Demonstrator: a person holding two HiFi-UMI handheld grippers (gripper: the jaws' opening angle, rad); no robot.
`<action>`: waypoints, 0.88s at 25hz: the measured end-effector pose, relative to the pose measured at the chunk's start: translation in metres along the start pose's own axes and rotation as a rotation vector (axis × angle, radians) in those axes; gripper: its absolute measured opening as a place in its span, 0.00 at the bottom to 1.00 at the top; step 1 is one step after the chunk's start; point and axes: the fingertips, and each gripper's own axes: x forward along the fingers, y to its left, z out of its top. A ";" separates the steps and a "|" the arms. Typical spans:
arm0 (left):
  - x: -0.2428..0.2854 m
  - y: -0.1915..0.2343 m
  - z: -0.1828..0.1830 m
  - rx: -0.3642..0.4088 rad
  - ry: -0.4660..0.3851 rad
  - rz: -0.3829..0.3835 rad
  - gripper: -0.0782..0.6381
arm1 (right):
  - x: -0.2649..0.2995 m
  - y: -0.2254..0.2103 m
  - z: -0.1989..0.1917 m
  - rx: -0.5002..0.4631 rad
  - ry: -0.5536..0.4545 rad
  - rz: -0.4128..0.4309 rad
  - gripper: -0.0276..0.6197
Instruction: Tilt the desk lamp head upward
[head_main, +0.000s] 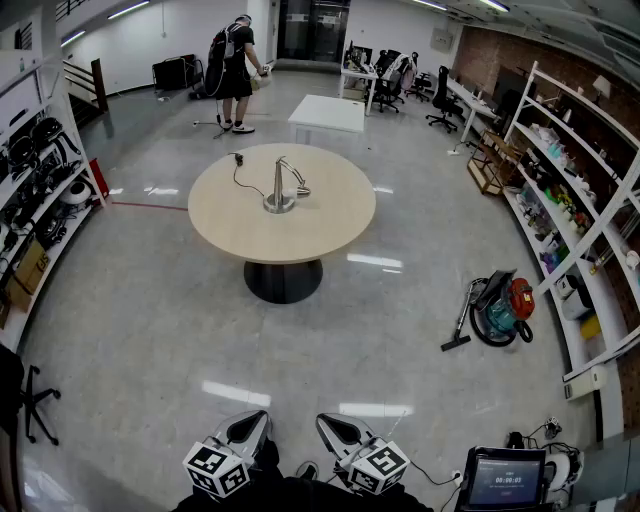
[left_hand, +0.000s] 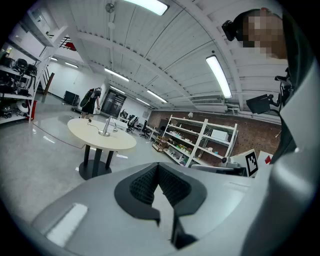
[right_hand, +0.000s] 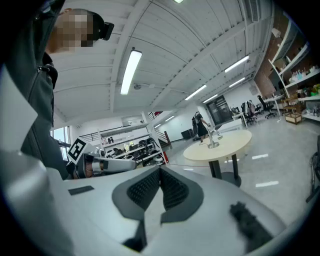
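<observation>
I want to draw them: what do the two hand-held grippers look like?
The left hand-held gripper and right hand-held gripper match: pale grey shells narrowing to a tip, black ribbed pads inside, and a white cube with black square markers on each.
</observation>
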 end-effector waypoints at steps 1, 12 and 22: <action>0.003 0.004 0.004 0.005 0.000 -0.005 0.12 | 0.005 -0.003 0.002 0.004 -0.004 -0.007 0.04; 0.076 0.073 0.056 0.004 -0.017 -0.110 0.12 | 0.079 -0.066 0.036 0.032 -0.011 -0.107 0.04; 0.109 0.157 0.082 0.023 -0.002 -0.152 0.12 | 0.162 -0.106 0.053 0.061 0.005 -0.210 0.04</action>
